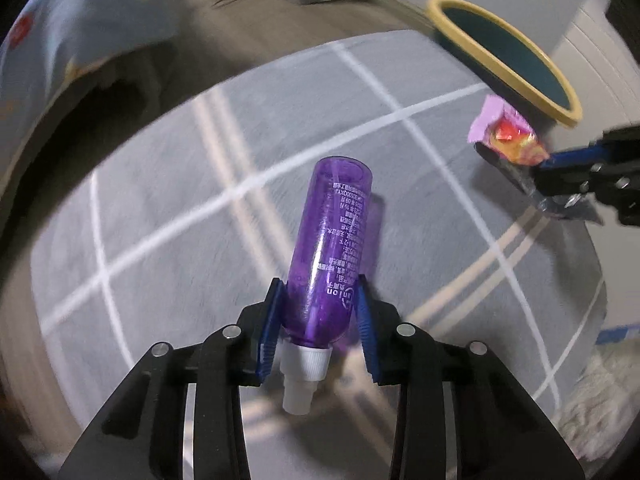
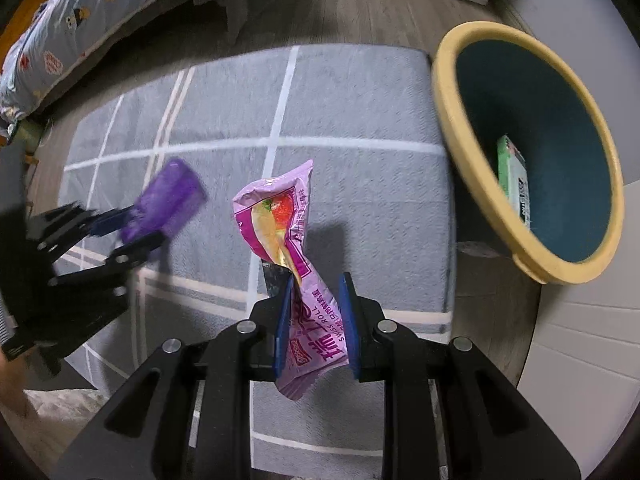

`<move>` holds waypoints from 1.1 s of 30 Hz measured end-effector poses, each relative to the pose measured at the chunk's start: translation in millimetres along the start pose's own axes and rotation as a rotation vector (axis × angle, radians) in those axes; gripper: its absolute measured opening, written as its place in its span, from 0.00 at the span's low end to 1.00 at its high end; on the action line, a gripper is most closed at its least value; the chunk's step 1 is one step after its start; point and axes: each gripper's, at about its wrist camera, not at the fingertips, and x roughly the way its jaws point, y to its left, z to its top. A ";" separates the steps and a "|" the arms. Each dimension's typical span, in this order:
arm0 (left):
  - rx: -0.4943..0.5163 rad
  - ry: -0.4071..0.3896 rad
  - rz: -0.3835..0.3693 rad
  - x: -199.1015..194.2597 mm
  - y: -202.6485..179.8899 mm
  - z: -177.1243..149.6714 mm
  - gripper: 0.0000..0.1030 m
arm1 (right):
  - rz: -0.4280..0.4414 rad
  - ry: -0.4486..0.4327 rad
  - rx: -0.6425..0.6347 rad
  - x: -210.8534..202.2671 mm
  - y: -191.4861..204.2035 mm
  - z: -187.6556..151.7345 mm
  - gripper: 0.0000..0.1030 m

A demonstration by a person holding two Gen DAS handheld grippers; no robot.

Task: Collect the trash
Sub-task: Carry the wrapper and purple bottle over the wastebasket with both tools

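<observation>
A clear purple spray bottle [image 1: 332, 240] with a white nozzle sits between the blue pads of my left gripper [image 1: 320, 284], which is shut on its lower body. In the right wrist view the same bottle [image 2: 168, 196] hangs in that left gripper [image 2: 136, 228] above the rug. My right gripper [image 2: 317, 280] is shut on a crumpled pink snack wrapper [image 2: 280, 216] showing a strawberry roll picture. From the left wrist view, the wrapper [image 1: 508, 136] and the right gripper [image 1: 540, 172] appear at the right, just below the bin.
A round bin with a yellow rim [image 2: 444, 120] and teal inside stands at the rug's right edge, its rim [image 1: 460, 40] also in the left wrist view; a green-white carton [image 2: 514, 176] lies in it. Below is a grey checked rug [image 2: 360, 120]. A bed [image 2: 80, 20] lies far left.
</observation>
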 end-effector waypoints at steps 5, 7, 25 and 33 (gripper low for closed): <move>-0.191 0.033 -0.005 -9.5 15.1 -23.7 0.36 | -0.071 0.024 -0.084 18.3 24.8 -2.5 0.22; -0.220 0.047 0.010 -11.8 15.6 -32.4 0.37 | -0.075 0.028 -0.101 22.3 31.0 -3.6 0.22; -0.113 -0.012 0.050 -3.3 -3.9 -22.7 0.33 | -0.057 0.059 -0.100 29.8 25.1 1.7 0.29; -0.100 -0.093 0.080 -36.2 1.7 -16.4 0.32 | -0.026 -0.012 -0.102 4.6 27.4 9.8 0.21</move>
